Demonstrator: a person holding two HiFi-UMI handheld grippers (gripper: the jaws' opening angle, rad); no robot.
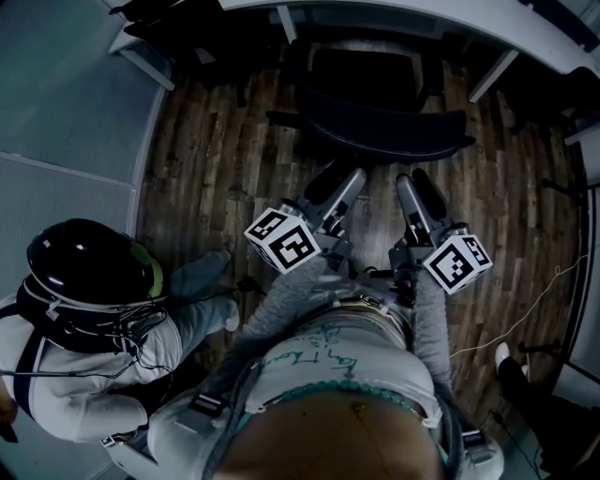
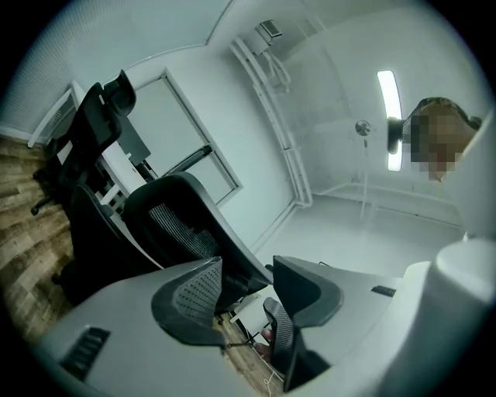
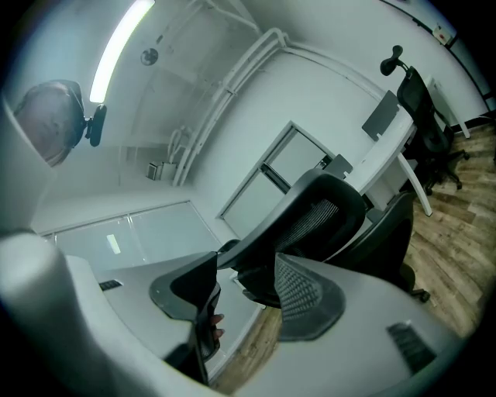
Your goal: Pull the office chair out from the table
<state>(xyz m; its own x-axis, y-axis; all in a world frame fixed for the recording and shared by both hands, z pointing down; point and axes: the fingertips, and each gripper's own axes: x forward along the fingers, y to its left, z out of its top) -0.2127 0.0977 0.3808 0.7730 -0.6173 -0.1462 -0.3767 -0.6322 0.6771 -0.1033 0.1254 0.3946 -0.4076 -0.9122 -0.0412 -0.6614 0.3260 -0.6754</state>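
Note:
The black mesh-backed office chair stands tucked against the curved white table, its backrest towards me. My left gripper and right gripper are held side by side just short of the backrest's top edge. In the left gripper view the gripper is open with nothing between its pads, and the backrest rises close beyond them. In the right gripper view the gripper is also open, and the backrest's rim runs across the gap a little past the pads. Neither gripper touches the chair.
A person in a black helmet crouches at my left on the wood floor. A second black chair stands at another desk further along. A thin cable lies on the floor at the right, and table legs flank the chair.

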